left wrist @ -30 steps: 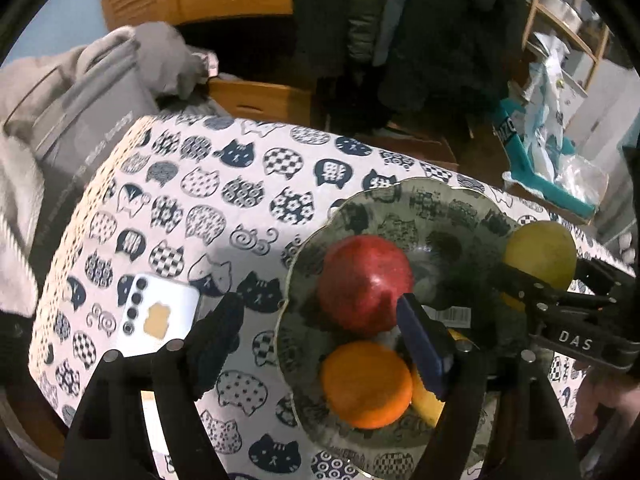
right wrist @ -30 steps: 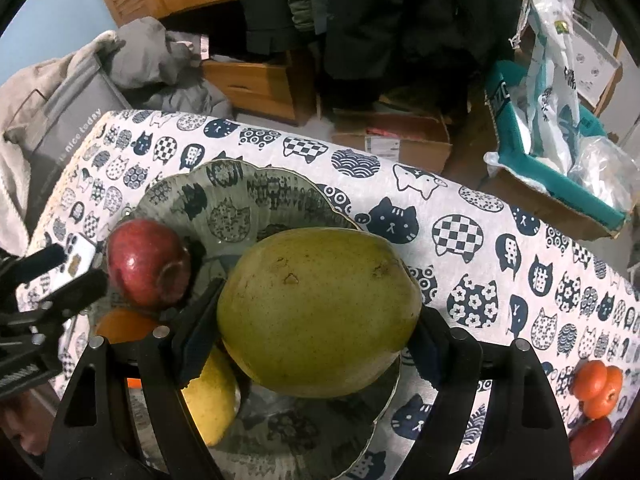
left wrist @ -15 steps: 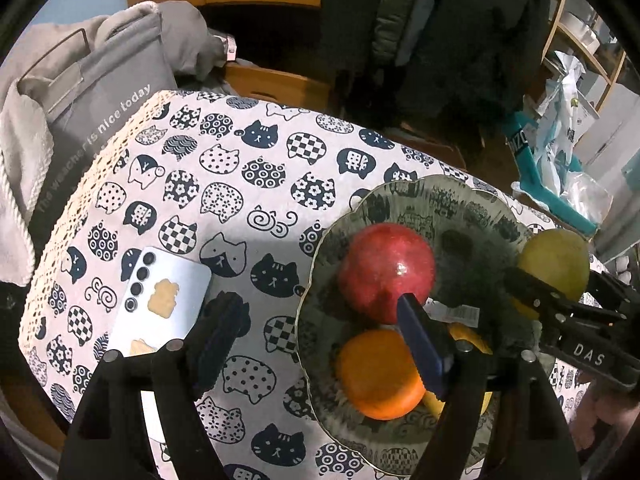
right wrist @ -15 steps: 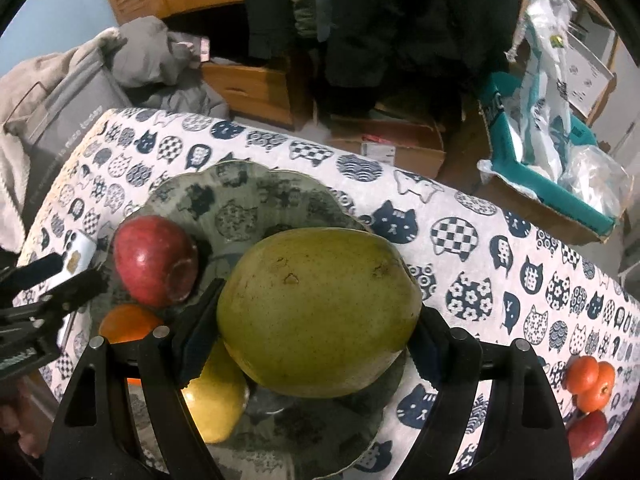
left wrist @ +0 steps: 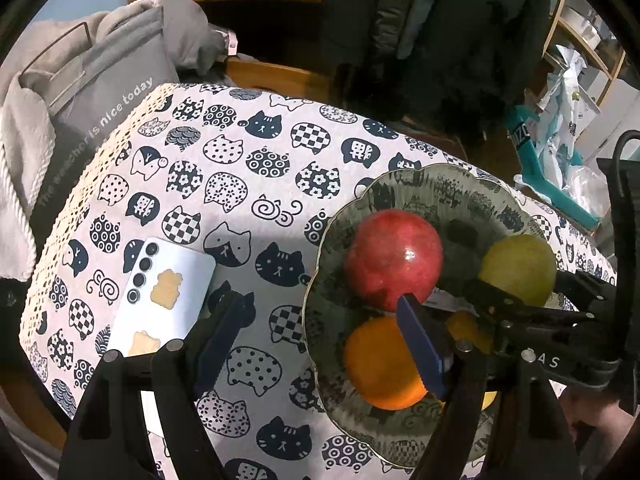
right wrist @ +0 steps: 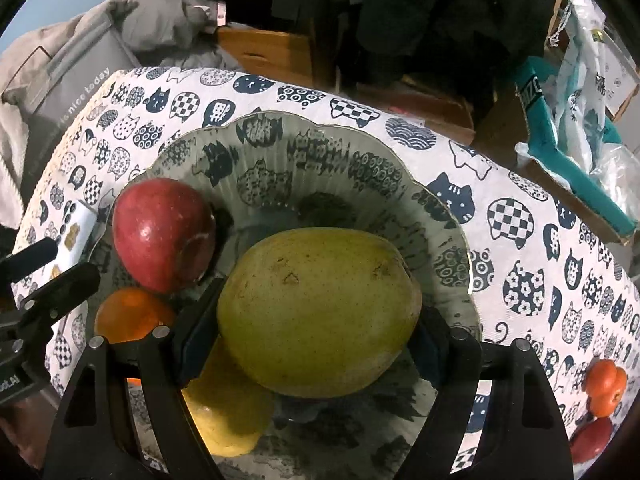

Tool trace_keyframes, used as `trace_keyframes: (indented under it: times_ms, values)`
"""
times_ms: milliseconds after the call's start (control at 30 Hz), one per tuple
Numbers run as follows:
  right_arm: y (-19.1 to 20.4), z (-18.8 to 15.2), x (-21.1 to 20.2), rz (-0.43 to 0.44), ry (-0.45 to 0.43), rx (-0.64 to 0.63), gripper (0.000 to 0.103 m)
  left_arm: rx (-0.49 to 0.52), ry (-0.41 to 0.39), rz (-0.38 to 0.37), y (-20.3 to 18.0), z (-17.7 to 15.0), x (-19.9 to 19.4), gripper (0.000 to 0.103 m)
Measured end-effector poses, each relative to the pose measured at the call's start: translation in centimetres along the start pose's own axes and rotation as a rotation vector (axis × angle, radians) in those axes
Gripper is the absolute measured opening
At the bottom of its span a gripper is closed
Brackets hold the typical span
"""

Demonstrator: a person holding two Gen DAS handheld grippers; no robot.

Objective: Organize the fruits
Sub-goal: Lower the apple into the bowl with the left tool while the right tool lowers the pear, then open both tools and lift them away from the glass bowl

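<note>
A clear glass plate (right wrist: 360,168) (left wrist: 452,188) on the cat-print cloth holds a red apple (right wrist: 162,234) (left wrist: 394,258), an orange (right wrist: 130,312) (left wrist: 380,362) and a yellow fruit (right wrist: 228,412). My right gripper (right wrist: 316,320) is shut on a large green pear (right wrist: 320,312) and holds it over the plate; the pear also shows in the left wrist view (left wrist: 518,268). My left gripper (left wrist: 320,336) is open and empty over the plate's left rim.
A white phone (left wrist: 164,292) lies on the cloth left of the plate. Small orange-red fruits (right wrist: 606,386) lie at the table's right end. A grey bag (left wrist: 100,96) stands off the left edge. A teal box (right wrist: 568,148) sits beyond the far edge.
My left gripper has drawn back and left, so more of the cloth and phone show. My right gripper has lowered the pear closer over the plate.
</note>
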State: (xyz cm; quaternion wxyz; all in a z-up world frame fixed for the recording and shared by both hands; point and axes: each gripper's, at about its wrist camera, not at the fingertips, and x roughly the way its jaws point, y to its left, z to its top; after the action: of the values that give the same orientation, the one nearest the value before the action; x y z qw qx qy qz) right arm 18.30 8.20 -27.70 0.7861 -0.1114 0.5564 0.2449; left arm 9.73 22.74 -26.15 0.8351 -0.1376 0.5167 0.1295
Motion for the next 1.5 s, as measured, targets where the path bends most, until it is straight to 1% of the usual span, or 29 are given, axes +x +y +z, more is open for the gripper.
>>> trace_keyframes:
  times_ms: [367, 500, 733, 933, 1100, 1133, 1167, 1200, 1400, 1500]
  values:
    - [-0.7, 0.2, 1.0, 0.020, 0.037, 0.055, 0.082, 0.000, 0.000, -0.003, 0.0, -0.1, -0.4, 0.080]
    - [-0.5, 0.5, 0.1, 0.044, 0.006, 0.048, 0.082, -0.008, -0.007, -0.007, 0.1, -0.1, -0.9, 0.080]
    - [-0.8, 0.7, -2.5, 0.017, -0.057, 0.041, 0.082, -0.005, -0.037, -0.021, -0.2, -0.1, -2.7, 0.080]
    - [-1.1, 0.8, -6.9, -0.028, -0.158, 0.019, 0.082, 0.007, -0.073, -0.047, -1.2, -0.1, -5.2, 0.081]
    - [-1.6, 0.4, -11.7, -0.068, -0.246, 0.000, 0.082, 0.025, -0.119, -0.067, -2.3, -0.1, -7.9, 0.081]
    - [-1.7, 0.3, -12.6, -0.077, -0.259, -0.002, 0.082, 0.027, -0.127, -0.072, -2.5, -0.1, -8.4, 0.083]
    - [-1.8, 0.1, -13.4, -0.085, -0.273, -0.003, 0.082, 0.028, -0.141, -0.079, -2.7, -0.1, -9.1, 0.087]
    - [-2.0, -0.1, -14.6, -0.093, -0.294, -0.006, 0.082, 0.029, -0.156, -0.084, -2.9, -0.1, -9.7, 0.088]
    - [-2.6, -2.0, -20.0, -0.132, -0.384, -0.011, 0.082, 0.047, -0.232, -0.113, -4.2, -0.2, -13.6, 0.088]
    - [-3.0, -3.2, -22.4, -0.146, -0.423, -0.009, 0.082, 0.058, -0.267, -0.123, -5.0, -0.4, -15.3, 0.092]
